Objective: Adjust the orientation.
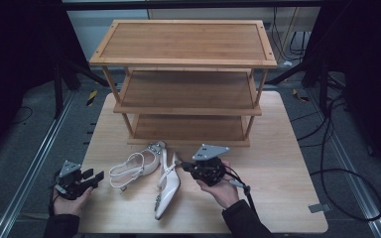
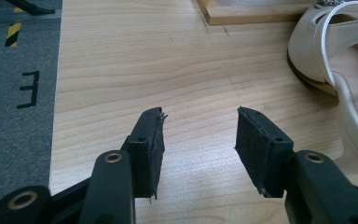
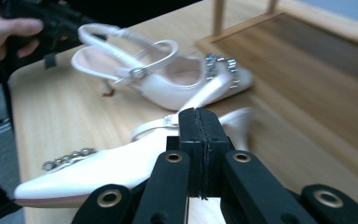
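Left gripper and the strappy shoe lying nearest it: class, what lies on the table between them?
Nothing: the high view shows bare table between the left gripper and the strappy shoe.

— What sort of place is this?
— A lab recording bay: grey carpet [image 1: 39,144] marked with tape, metal floor rails [image 1: 27,168], trailing cables [image 1: 337,163], black curtains [image 1: 15,59] round one wooden surface [image 1: 278,163].

A light wooden table [image 1: 287,163] is seen at the centre of the frame. At its upper half a three-tier wooden shelf rack [image 1: 186,74] is set. Below the rack, at lower centre, two white heeled shoes are laid on their sides: one strappy shoe [image 1: 136,166] left, one pointed shoe [image 1: 167,191] just beside it.
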Demonstrator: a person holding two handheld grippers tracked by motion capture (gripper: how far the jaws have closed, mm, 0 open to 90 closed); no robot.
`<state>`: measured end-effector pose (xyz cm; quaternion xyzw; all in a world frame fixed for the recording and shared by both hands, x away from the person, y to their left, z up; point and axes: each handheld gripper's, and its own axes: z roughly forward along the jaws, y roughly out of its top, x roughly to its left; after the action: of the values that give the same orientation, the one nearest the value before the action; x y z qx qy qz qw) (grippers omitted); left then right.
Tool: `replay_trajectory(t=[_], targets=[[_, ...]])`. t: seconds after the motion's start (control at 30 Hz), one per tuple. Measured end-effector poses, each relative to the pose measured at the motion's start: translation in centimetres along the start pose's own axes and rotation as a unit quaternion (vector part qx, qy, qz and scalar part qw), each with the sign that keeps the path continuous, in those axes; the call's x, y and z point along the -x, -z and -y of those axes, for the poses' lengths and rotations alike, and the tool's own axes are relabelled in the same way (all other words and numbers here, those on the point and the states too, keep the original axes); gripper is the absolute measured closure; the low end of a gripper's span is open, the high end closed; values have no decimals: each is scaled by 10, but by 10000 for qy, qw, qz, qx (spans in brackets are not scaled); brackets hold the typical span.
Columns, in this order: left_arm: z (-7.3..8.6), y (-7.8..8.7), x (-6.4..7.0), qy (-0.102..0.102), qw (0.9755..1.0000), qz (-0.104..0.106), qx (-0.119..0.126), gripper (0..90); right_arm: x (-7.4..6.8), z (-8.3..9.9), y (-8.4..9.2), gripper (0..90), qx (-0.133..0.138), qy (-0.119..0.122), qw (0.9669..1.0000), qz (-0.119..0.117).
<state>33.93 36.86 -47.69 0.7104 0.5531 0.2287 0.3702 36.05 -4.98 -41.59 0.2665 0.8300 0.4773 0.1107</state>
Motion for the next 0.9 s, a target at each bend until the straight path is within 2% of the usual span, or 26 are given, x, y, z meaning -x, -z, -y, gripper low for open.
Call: replay_trajectory(t=[0.37, 0.67, 0.9], targets=[[1, -3, 0, 1, 10000, 33, -64, 503, -19, 13, -35, 900, -430, 92, 9978, -488], [1, -3, 0, -9, 10000, 37, -79, 503, -21, 18, -33, 900, -470, 64, 9975, -517], [1, -3, 1, -31, 10000, 43, -81, 503, -19, 28, -17, 900, -602, -16, 9973, -432]])
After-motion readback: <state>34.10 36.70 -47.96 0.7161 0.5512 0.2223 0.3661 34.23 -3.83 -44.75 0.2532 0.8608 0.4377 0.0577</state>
